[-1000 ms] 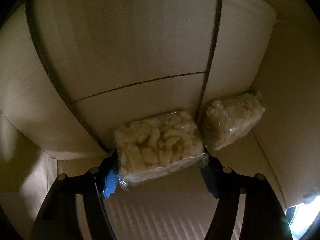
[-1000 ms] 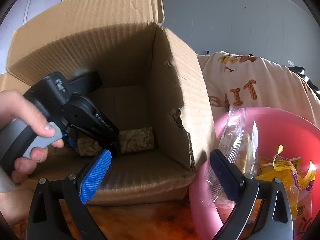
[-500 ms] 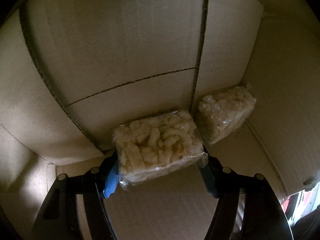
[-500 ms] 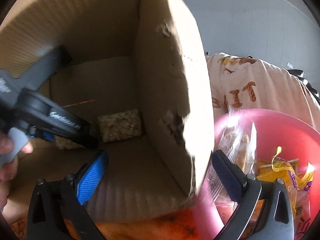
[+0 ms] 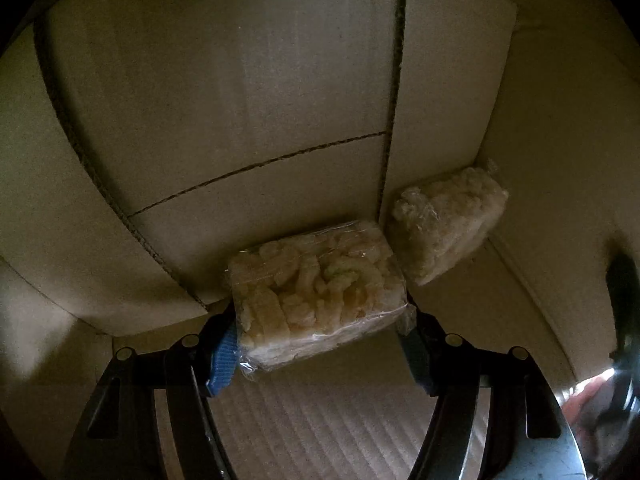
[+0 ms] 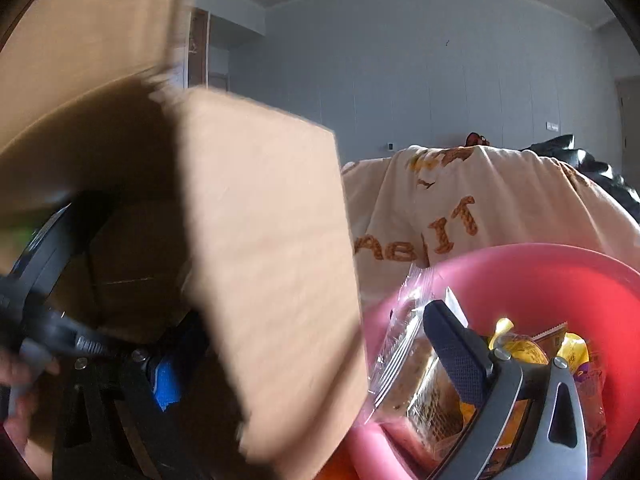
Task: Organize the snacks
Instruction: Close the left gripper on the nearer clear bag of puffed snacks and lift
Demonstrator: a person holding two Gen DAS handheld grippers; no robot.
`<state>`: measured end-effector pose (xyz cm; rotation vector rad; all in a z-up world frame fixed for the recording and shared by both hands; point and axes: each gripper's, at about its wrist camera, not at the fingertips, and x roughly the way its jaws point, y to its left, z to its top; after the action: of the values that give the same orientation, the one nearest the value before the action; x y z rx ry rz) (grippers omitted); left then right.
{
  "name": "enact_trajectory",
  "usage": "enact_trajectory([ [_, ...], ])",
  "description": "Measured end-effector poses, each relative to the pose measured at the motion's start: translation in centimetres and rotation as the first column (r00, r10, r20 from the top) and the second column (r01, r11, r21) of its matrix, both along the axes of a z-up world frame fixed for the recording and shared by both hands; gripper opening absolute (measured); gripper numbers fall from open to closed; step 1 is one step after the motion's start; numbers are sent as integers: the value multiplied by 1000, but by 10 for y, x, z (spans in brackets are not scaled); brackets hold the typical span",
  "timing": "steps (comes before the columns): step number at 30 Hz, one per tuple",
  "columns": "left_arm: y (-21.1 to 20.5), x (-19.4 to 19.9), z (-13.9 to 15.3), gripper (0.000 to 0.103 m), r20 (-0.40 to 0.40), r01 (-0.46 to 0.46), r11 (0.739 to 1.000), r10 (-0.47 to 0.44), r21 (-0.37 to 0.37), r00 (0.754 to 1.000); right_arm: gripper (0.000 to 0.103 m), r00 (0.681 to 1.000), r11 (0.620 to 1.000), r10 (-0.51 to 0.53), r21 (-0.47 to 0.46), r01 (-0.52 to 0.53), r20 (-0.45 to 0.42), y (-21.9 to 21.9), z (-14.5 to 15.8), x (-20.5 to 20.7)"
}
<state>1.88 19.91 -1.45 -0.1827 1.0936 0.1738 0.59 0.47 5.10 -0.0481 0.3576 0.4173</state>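
Observation:
A clear-wrapped packet of pale puffed snack (image 5: 316,292) sits crosswise in my left gripper (image 5: 318,320), which is shut on it inside the cardboard box (image 5: 240,80). A second packet of the same kind (image 5: 444,224) lies in the box's right corner, just beyond the held one. My right gripper (image 6: 310,360) is open with nothing in it. It straddles the box's side wall (image 6: 272,240), with one finger inside the box and the other over the pink bowl (image 6: 560,272). The left gripper's black body (image 6: 48,320) shows at the far left of the right wrist view.
The pink bowl holds a clear-wrapped brown cake (image 6: 416,392) and yellow snack packets (image 6: 524,352). Behind it is a cream cloth with orange letters (image 6: 460,208) and a grey wall. A hand (image 6: 16,380) grips the left tool. Box walls stand close around the left gripper.
The right gripper has risen and closed in on the box's side wall, which now fills the space between its fingers. The left gripper shifted across the box floor, packet still held.

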Motion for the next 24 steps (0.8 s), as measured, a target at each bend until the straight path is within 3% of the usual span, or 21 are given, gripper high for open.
enact_trajectory([
  [2, -8, -6, 0, 66, 17, 19, 999, -20, 40, 1000, 102, 1000, 1000, -4, 5, 4, -10, 1, -1, 1],
  [4, -12, -2, -5, 66, -6, 52, 998, -52, 25, 999, 102, 1000, 1000, -2, -7, 2, -10, 3, -1, 3],
  [9, -5, 13, -24, 66, -82, 61, 997, -65, -51, 995, 102, 986, 1000, -3, 23, -1, 169, 5, 32, -24],
  [11, 1, 16, -31, 66, -95, 48, 990, -61, -133, 994, 103, 972, 1000, 11, 7, -13, 234, 19, 54, -30],
  [14, 14, 22, -43, 66, -125, 37, 965, -71, -260, 990, 103, 983, 996, 44, -79, -30, 181, 46, 70, -16],
  [17, 17, 26, -52, 66, -157, 44, 963, -88, -264, 984, 102, 990, 992, 68, -111, -54, 120, 62, 74, -6],
  [20, 10, 41, -69, 66, -213, 61, 964, -119, -259, 970, 102, 989, 994, 107, -46, -102, 101, 53, 72, -15],
  [22, 1, 53, -79, 66, -252, 79, 968, -140, -240, 957, 102, 983, 991, 133, 17, -136, 130, 40, 71, -30],
  [24, -10, 58, -83, 66, -269, 104, 968, -166, -229, 949, 102, 970, 992, 118, 8, -122, 213, 43, 80, -38],
])
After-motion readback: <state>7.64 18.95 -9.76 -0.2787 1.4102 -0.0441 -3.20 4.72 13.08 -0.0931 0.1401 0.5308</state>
